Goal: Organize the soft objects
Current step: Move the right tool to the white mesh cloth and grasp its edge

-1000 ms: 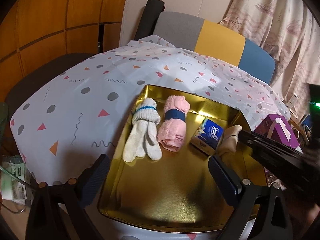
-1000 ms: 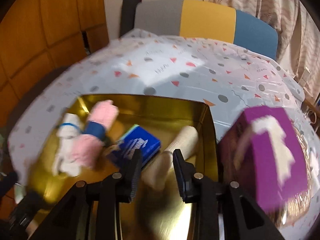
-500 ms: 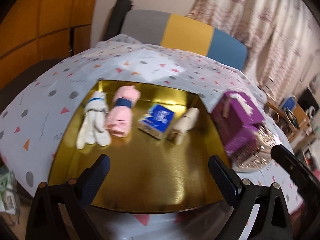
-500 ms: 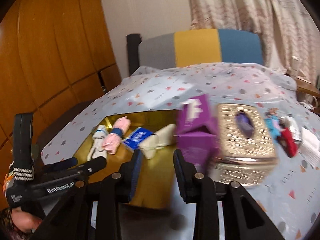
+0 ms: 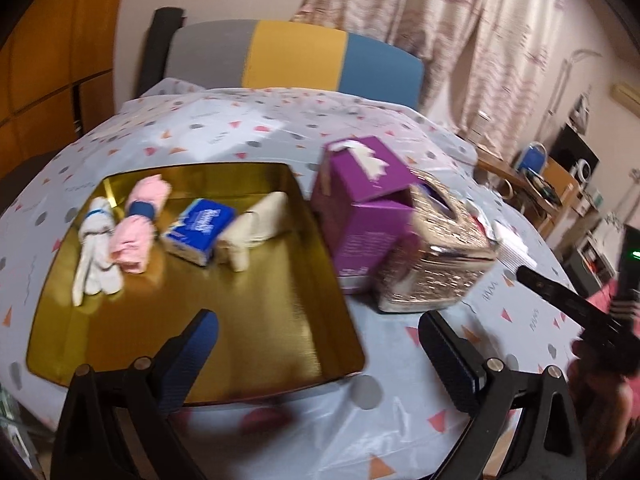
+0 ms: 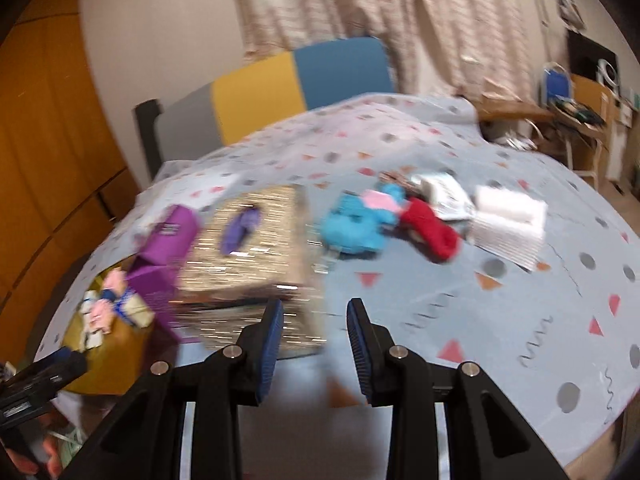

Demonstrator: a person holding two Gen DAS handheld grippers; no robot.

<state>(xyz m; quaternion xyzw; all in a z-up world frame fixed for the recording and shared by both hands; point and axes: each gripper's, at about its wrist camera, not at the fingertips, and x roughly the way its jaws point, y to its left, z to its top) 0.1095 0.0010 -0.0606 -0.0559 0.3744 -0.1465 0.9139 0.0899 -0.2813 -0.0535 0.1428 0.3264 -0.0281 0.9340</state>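
On the left of the bench (image 5: 248,128), covered in a white cloth with coloured triangles and dots, the shallow gold metal tray (image 5: 224,320) holds a row: white socks bound with a blue band (image 5: 94,250), a pink rolled cloth with a navy band (image 5: 138,220), a blue tissue packet (image 5: 202,230) and a cream rolled cloth (image 5: 254,230). A second ago the right hand-held gripper (image 6: 314,344) hovered over that cream roll; it has since swung right, jaws apart and empty, to face a blue soft item (image 6: 354,228), a red soft item (image 6: 430,232) and a white folded stack (image 6: 508,222) further right. The left hand-held gripper (image 5: 318,360), wide open and empty, has turned right too, so the purple tissue box (image 5: 360,216) and glittery gold tissue box (image 5: 436,264) beside the tray now show.
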